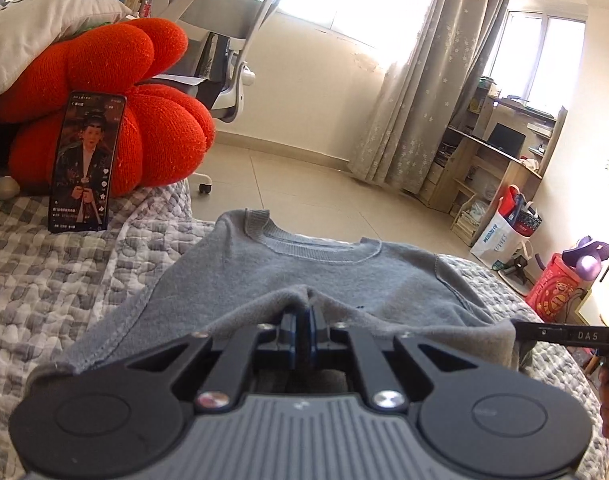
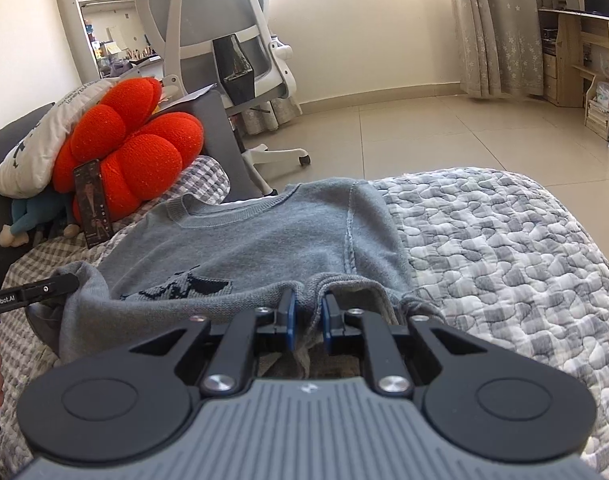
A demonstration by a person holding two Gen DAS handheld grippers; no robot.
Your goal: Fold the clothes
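Left claw: the left gripper point(image 1: 304, 312) has its blue pads pressed together on a ridge of the grey knit sweatshirt point(image 1: 324, 276), pinching the near edge of the cloth.
Right claw: the right gripper point(image 2: 307, 312) stands slightly parted, with a thick bunch of the same hem between the pads; it looks like a looser hold than the left one.
Garment: the sweatshirt lies flat and face up on the bed, ribbed collar at the far end, dark printed motif point(image 2: 184, 286) mid-chest, near edge raised by both claws.
Sleeves: both seem already turned in, as the body reads as a narrow strip, though I cannot confirm this.
Risk, slip: the bunched hem in the right claw may slide out if it is lifted, because the pads do not close fully.
Risk, skew: uneven height between the two claws would likely set the fold crooked.
Risk, drag: the cloth could catch and pull the quilt with it.
Risk, reach: the far collar lies near the bed's edge, and a push could send it over.
Surface: grey-and-white patchwork quilt point(image 2: 504, 248), soft and puckered.
Room: red knitted knot cushion point(image 1: 144, 120) with a black smartphone point(image 1: 86, 162) leaning on it, white mesh office chair point(image 2: 216, 40), tiled floor, grey curtains point(image 1: 436, 80), wooden desk.
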